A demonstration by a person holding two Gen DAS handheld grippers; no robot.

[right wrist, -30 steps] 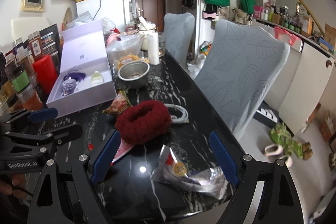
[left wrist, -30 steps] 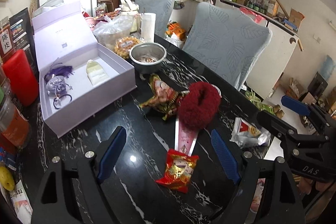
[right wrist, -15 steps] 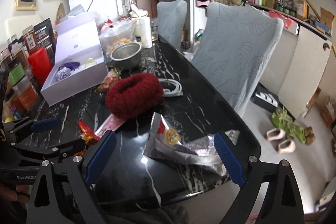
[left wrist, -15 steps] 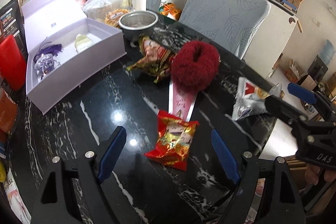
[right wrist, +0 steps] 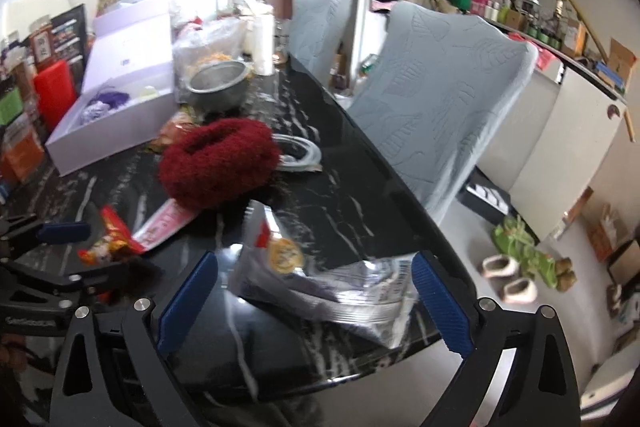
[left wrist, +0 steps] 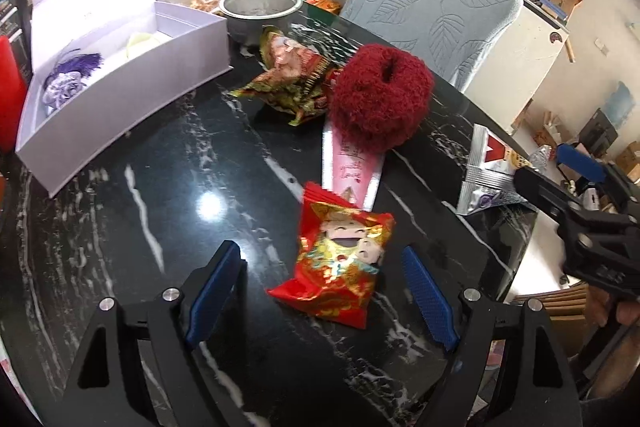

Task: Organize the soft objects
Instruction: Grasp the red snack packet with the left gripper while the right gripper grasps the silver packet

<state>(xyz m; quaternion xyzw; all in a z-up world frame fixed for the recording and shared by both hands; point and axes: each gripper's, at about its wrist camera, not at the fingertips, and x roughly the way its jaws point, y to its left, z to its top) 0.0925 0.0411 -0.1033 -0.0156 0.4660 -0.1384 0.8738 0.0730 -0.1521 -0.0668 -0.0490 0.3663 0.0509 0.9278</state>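
The left gripper [left wrist: 322,291] hangs released over the dark marbled tabletop [left wrist: 140,187], its jaws either side of a red snack packet [left wrist: 340,263] without touching it. The right gripper [right wrist: 314,297] has just been opening its jaws around a silver foil packet [right wrist: 320,287] at the tabletop's edge. A dark red fluffy ring [left wrist: 380,95] lies farther back, on a pink wrapper [left wrist: 352,167].

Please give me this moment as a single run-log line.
left gripper: open, over red snack packet | right gripper: jaws just opening, silver packet between, not gripped | red scrunchie: untouched
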